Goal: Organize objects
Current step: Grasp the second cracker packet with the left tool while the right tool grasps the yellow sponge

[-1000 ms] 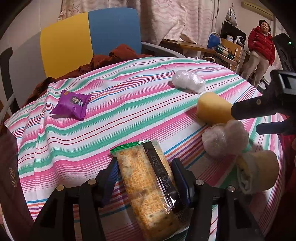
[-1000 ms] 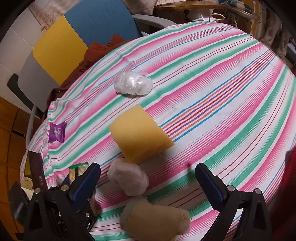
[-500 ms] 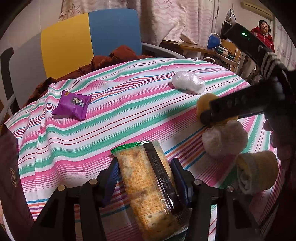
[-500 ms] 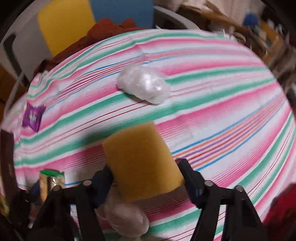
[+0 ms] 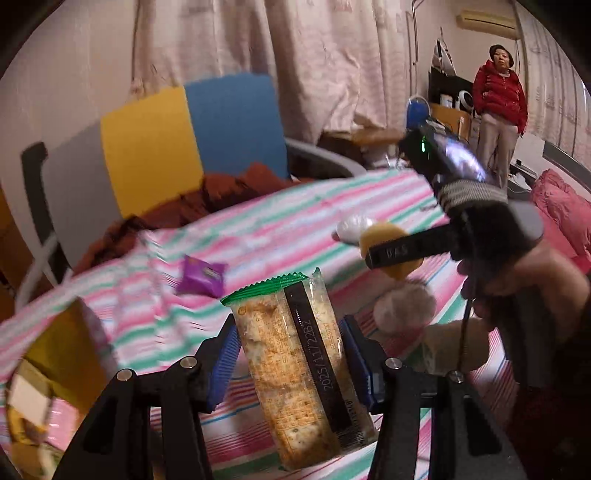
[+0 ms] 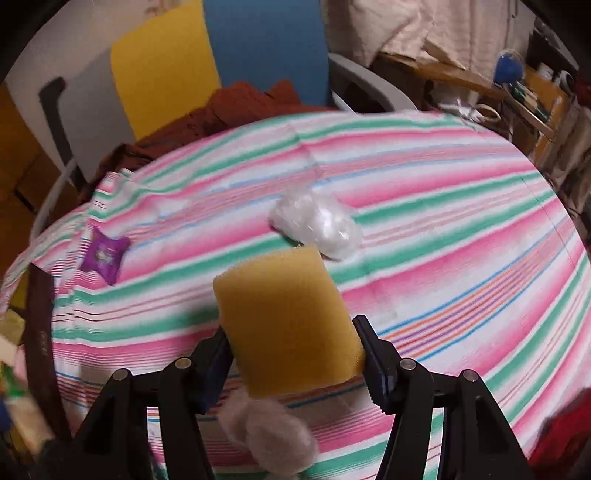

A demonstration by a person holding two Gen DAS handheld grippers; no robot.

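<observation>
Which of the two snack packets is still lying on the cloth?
The small purple packet, flat on the striped cloth near the chair. The long cracker packet with the green top is clamped in the left gripper.

cracker packs: 1 [image 5: 295, 365] | yellow sponges: 1 [image 6: 288, 325] | purple sachets: 1 [image 6: 104, 254] | clear bags: 1 [image 6: 317, 221] | hand-held grippers: 2 [image 5: 288, 362] [image 6: 295, 365]

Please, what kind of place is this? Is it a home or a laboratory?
It looks like a lived-in room of a home, not a laboratory. A striped tablecloth covers the table, floral curtains hang behind, an air conditioner sits high on the wall, and a cluttered desk stands at the back.
</observation>
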